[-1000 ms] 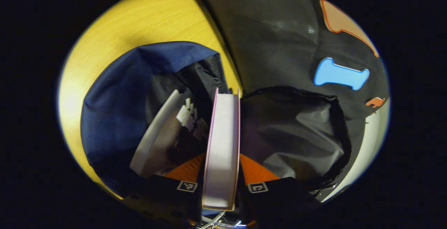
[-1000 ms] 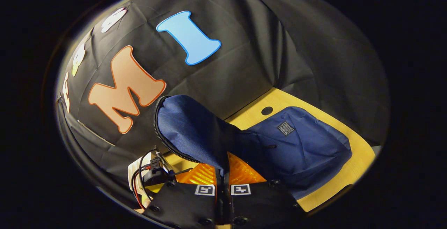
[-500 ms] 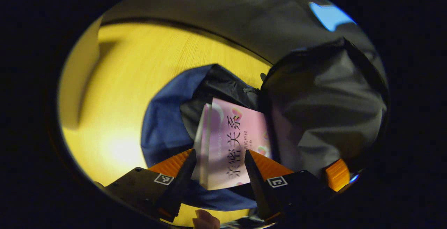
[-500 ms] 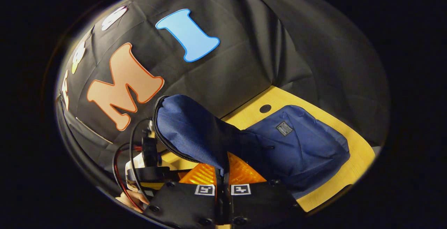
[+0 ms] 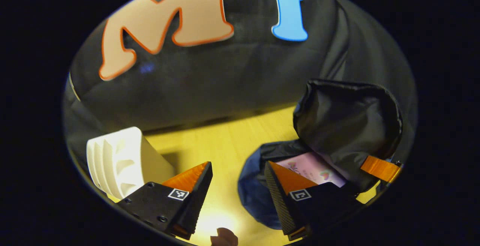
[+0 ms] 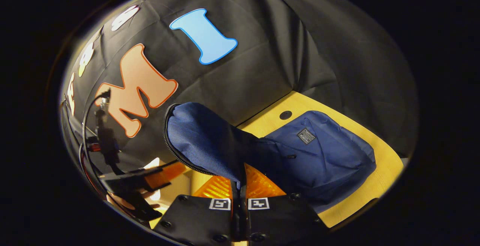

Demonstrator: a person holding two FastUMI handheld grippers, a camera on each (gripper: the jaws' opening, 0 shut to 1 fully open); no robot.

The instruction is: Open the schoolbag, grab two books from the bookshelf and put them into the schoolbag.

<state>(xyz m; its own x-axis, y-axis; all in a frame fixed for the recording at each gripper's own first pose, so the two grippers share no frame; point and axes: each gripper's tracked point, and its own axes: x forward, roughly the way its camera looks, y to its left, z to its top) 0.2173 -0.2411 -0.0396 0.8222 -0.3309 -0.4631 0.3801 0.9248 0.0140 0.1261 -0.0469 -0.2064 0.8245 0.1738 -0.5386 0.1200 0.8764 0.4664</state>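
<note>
On my feed the yellow wooden worktop (image 5: 225, 133) runs under everything. In the right gripper view the navy schoolbag (image 6: 322, 156) lies across it from centre out to 3 o'clock, its flap (image 6: 202, 141) lifted upright with the zip edge showing. A small dark sewn patch (image 6: 306, 135) sits on the bag's front; its writing is too small for me to read.

My right hand-held gripper (image 6: 239, 189) is closed on the lower edge of that flap, both fingers pressed together on the fabric.

In the left gripper view the bag's mouth gapes at 4 o'clock, the black lining of the raised flap standing above it. A pink book (image 5: 315, 169) lies inside the opening, its cover print blurred beyond reading. The white bookshelf (image 5: 120, 161) stands on the worktop at 8 o'clock, well apart from the bag.

My left hand-held gripper (image 5: 238, 186) is open and holds nothing, its fingers spread above the worktop just beside the bag's mouth. A fingertip (image 5: 224, 237) shows at 6 o'clock.
</note>
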